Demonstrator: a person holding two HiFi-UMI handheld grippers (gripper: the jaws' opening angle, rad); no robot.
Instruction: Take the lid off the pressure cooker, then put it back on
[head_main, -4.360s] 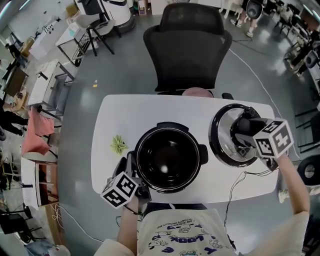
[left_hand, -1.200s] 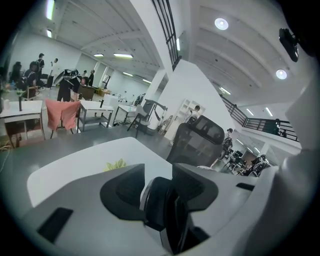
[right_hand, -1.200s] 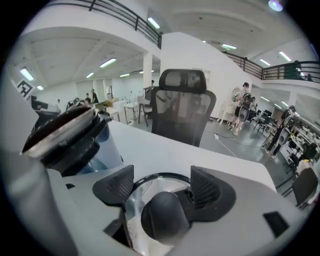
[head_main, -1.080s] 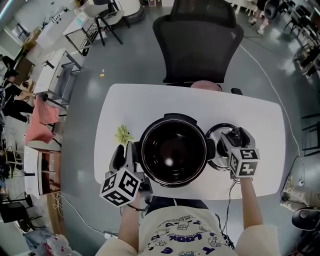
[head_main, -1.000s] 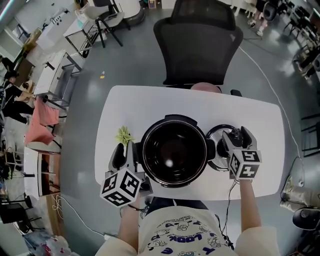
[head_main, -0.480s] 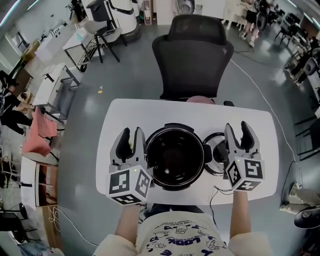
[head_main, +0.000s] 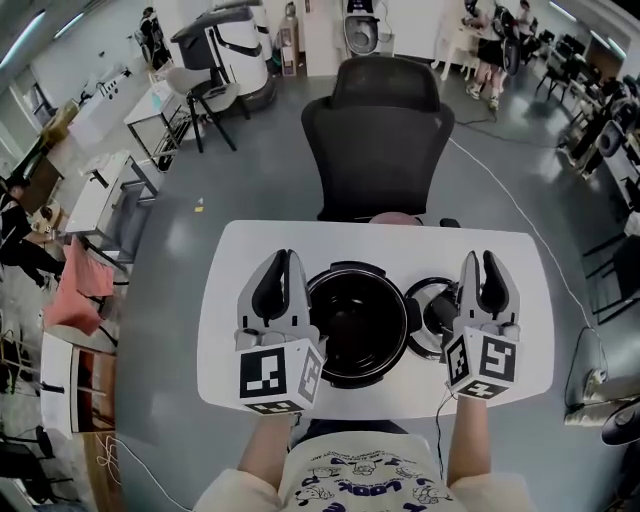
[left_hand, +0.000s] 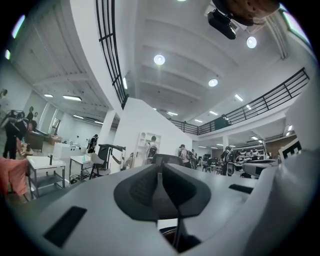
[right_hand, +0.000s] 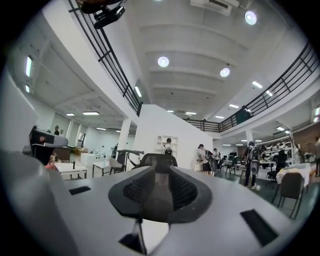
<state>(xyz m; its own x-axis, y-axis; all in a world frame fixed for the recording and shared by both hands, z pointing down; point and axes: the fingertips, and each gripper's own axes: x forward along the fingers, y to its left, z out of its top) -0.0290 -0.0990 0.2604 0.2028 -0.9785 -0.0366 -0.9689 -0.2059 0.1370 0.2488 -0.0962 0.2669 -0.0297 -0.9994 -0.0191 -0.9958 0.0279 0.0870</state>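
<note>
The black pressure cooker (head_main: 358, 325) stands open on the white table (head_main: 390, 245), its dark inner pot bare. Its lid (head_main: 428, 318) lies on the table just right of it, partly behind my right gripper. Both grippers are lifted above the table and point level toward the chair. My left gripper (head_main: 283, 262) hovers at the cooker's left; its jaws have just been closing and now meet with nothing between them (left_hand: 160, 182). My right gripper (head_main: 481, 260) hovers over the lid's right side. Its jaws have also been closing, and a narrow empty gap remains (right_hand: 156, 192).
A black office chair (head_main: 375, 130) stands behind the table's far edge. A thin cable (head_main: 440, 400) hangs off the near edge at the right. Desks, chairs and people fill the room to the left and at the back.
Both grippers have risen from table height beside the cooker and tipped up to level. Their jaws have narrowed. The lid stays on the table at the right.
</note>
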